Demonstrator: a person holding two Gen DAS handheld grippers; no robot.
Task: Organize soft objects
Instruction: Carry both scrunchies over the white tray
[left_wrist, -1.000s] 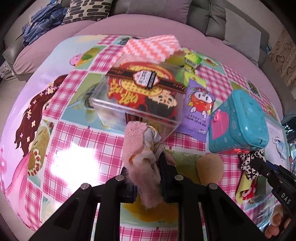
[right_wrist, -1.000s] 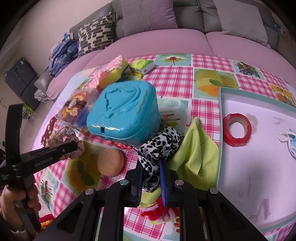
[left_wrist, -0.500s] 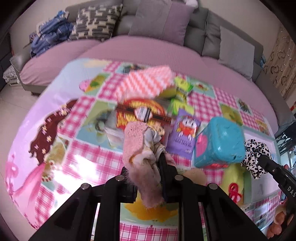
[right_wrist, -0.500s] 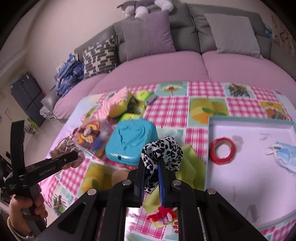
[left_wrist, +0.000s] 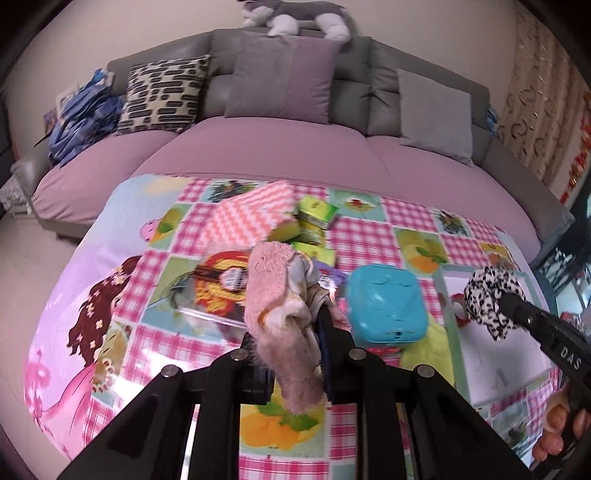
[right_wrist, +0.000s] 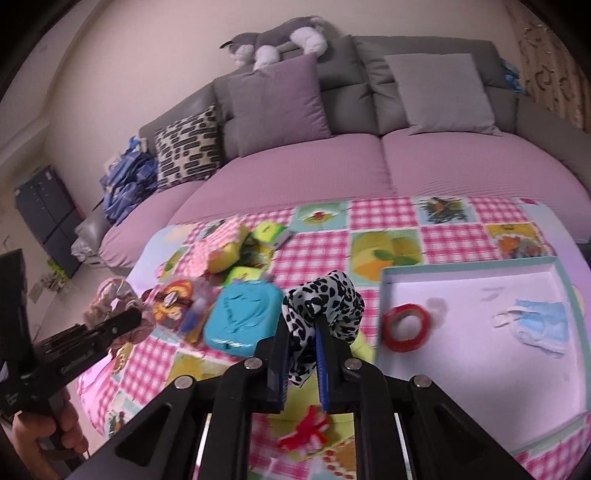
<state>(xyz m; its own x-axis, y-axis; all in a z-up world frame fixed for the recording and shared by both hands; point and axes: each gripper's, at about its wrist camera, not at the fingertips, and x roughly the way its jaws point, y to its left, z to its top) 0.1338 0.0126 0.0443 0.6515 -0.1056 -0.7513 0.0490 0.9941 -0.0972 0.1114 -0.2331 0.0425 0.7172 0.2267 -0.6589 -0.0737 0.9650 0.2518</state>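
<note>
Gripping a fuzzy pink scrunchie (left_wrist: 282, 325) between closed fingers, the left gripper (left_wrist: 291, 354) hangs above the patterned tablecloth (left_wrist: 122, 295), over a clear plastic box (left_wrist: 218, 291) with red print. Further right sits a blue case (left_wrist: 386, 306), then the right gripper (right_wrist: 301, 354), clamped on a black-and-white leopard scrunchie (right_wrist: 321, 306) held up off the cloth. Rightmost, a shallow tray (right_wrist: 461, 369) holds a red tape roll (right_wrist: 406, 326) and a blue face mask (right_wrist: 541, 326).

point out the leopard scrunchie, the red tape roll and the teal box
leopard scrunchie (right_wrist: 325, 299), right wrist view, upper puffed fabric
red tape roll (right_wrist: 406, 328), right wrist view, its near rim
teal box (left_wrist: 386, 304), left wrist view, middle of lid
</note>
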